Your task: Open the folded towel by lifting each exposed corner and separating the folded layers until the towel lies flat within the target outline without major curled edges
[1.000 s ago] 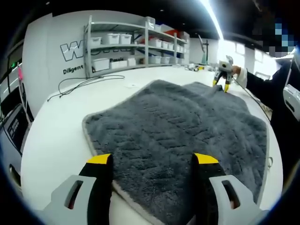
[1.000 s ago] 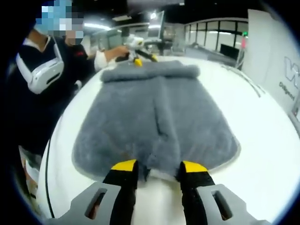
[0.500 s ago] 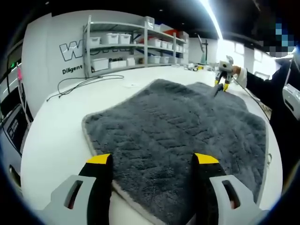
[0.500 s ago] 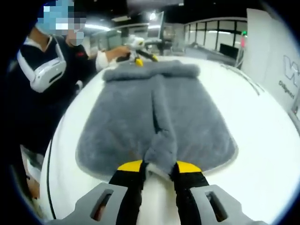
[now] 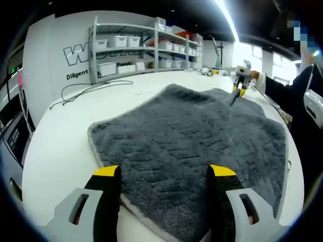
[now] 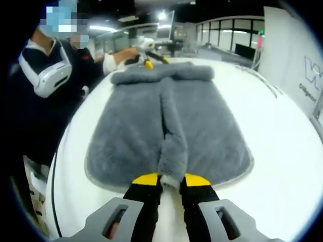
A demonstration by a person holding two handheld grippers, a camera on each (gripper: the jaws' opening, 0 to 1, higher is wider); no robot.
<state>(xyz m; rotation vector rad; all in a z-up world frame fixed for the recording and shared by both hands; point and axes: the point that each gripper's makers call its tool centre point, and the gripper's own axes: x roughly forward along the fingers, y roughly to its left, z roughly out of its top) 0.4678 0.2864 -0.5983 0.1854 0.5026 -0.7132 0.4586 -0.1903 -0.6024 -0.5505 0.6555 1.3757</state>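
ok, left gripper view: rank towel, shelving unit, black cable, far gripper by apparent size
1. towel, by far the largest.
2. shelving unit.
3. black cable, long but thin.
4. right gripper, smallest.
Shelving and gripper sit far from the camera, so this reflects the picture, not real size.

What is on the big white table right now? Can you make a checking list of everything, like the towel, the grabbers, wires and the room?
Surface: white table, bare around the towel.
Job's things: grey towel spread on it; a raised ridge runs along its middle in the right gripper view, far edge rolled.
Clutter: small items at the table's far end, too small to tell.
Grippers: left gripper open, jaws over the towel's near edge. Right gripper shut on the towel's ridge.
Cables: black cable on the table.
Surroundings: shelves with bins; a person in dark clothes.
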